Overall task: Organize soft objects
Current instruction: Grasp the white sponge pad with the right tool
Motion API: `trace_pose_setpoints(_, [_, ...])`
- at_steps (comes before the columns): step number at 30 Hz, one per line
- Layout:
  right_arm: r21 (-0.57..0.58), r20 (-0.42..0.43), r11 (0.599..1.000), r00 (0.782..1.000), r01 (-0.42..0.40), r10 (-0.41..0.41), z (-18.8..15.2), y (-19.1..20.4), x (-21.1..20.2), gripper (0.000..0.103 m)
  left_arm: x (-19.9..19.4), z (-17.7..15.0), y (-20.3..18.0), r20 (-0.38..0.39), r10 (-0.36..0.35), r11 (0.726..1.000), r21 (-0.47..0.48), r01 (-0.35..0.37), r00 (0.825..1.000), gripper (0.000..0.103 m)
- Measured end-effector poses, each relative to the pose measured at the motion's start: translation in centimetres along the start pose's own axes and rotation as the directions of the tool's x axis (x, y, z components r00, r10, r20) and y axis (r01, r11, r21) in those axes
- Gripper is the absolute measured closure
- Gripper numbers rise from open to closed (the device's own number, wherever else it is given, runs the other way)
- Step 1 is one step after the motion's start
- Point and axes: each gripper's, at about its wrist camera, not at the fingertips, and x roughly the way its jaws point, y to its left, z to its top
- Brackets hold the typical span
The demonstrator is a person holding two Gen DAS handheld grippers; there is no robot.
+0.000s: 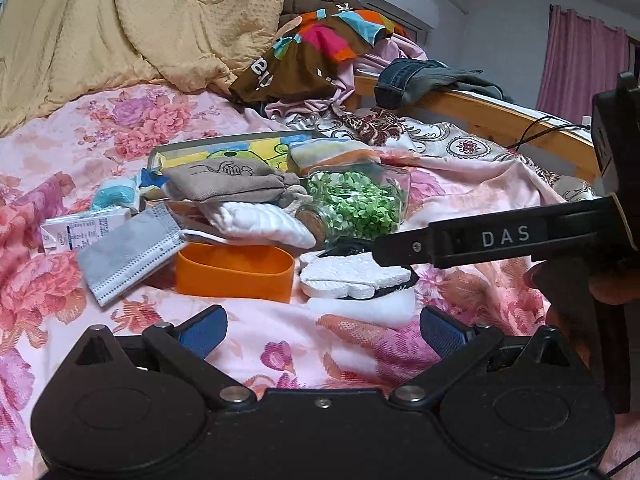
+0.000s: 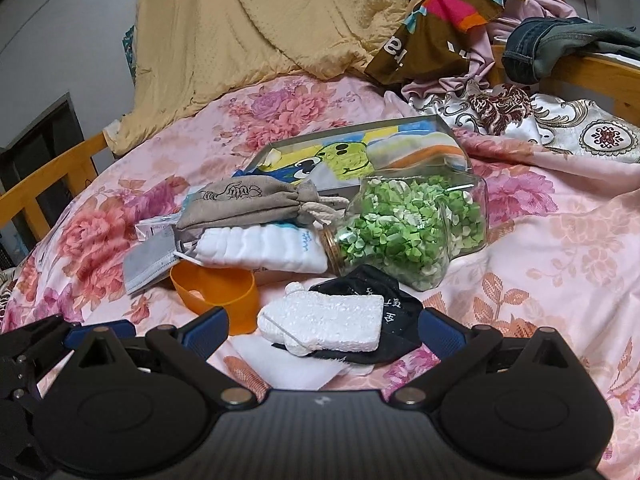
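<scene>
A white foam piece [image 2: 320, 322] lies on a black cloth [image 2: 384, 300] on the floral bedspread [image 1: 304, 348]. My right gripper [image 2: 322, 332] is open, its blue pads on either side of the foam and cloth without touching them. In the left wrist view it reaches in from the right, its tip [image 1: 382, 250] above the foam [image 1: 344, 276]. My left gripper [image 1: 324, 328] is open and holds nothing, just short of an orange cup [image 1: 234, 270]. Behind lie a grey face mask [image 1: 128, 254], a white folded cloth [image 1: 260, 220] and a taupe drawstring pouch [image 1: 232, 180].
A glass jar of green bits [image 2: 408, 224] lies on its side behind the foam. A cartoon-printed box [image 2: 340, 148] and a small carton [image 1: 80, 232] sit nearby. A yellow quilt [image 1: 140, 20] and piled clothes [image 1: 320, 52] fill the back, along a wooden bed rail [image 1: 500, 112].
</scene>
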Motion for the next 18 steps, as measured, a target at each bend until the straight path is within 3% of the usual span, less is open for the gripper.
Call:
trace_pose_setpoints(11, [0.011, -0.031, 1.0, 1.0, -0.006, 0.006, 1.0, -0.6, 0.9, 0.0, 2.9, 0.2, -0.3, -0.049, -0.041, 0.999, 0.029, 0.042, 0.998, 0.001])
trace_pose_setpoints(18, [0.051, -0.111, 0.998, 0.993, -0.038, 0.043, 1.5, -1.7, 2.8, 0.0, 5.1, 0.8, -0.3, -0.062, -0.089, 0.996, 0.012, 0.09, 0.994, 0.001])
